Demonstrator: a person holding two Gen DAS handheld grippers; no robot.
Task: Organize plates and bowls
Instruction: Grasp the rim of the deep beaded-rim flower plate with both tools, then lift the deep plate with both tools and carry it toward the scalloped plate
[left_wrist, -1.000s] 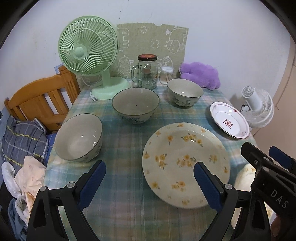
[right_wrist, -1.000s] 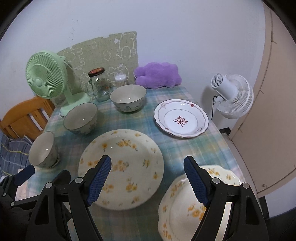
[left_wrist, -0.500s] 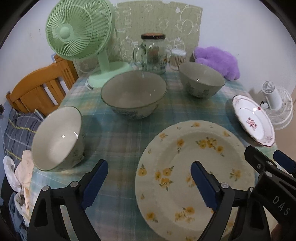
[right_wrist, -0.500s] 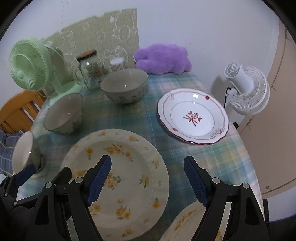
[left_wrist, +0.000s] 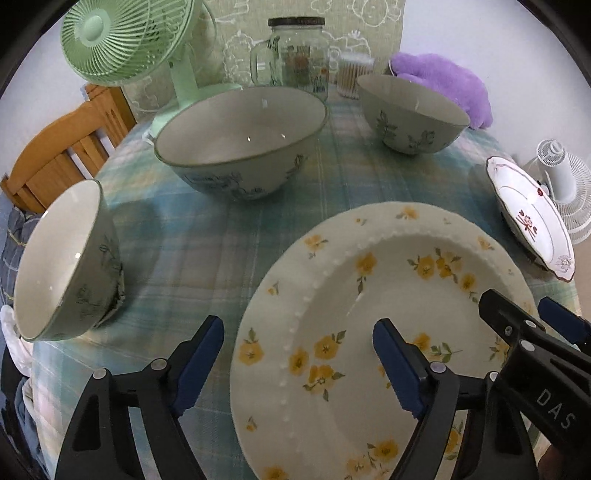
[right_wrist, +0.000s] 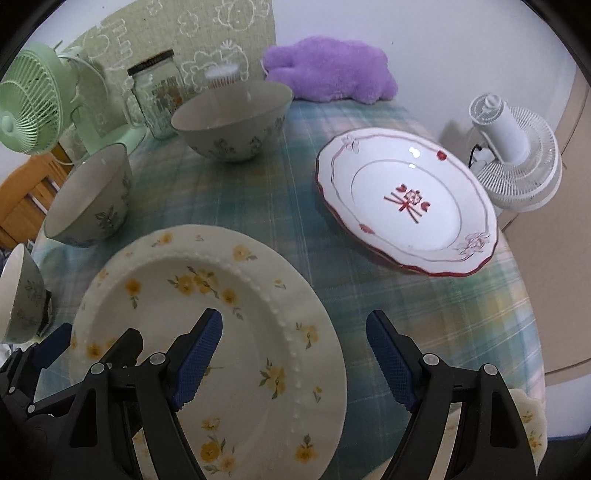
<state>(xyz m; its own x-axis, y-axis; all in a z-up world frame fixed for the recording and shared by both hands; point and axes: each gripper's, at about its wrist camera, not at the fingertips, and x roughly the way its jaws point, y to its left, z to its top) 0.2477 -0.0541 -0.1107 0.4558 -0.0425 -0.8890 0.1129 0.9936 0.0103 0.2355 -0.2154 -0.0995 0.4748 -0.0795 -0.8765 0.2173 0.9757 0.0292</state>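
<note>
— At the table's (left_wrist: 207, 236) left edge, what is being seen?
— A small bowl (left_wrist: 66, 262) is being shown there, two bowls (left_wrist: 240, 140) farther back.
— And at the near edge?
— The yellow-flowered plate (left_wrist: 369, 295) is being straddled: the left gripper (left_wrist: 299, 365) is being closed over its left rim, pads not pressing, and the right gripper (right_wrist: 295, 362) is being held spread over its right rim.
— Toward the right edge?
— The red-patterned plate (right_wrist: 406, 199) is being left untouched.

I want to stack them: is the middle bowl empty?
Empty. The middle bowl shows only bare glazed inside, upright on the cloth.
</note>
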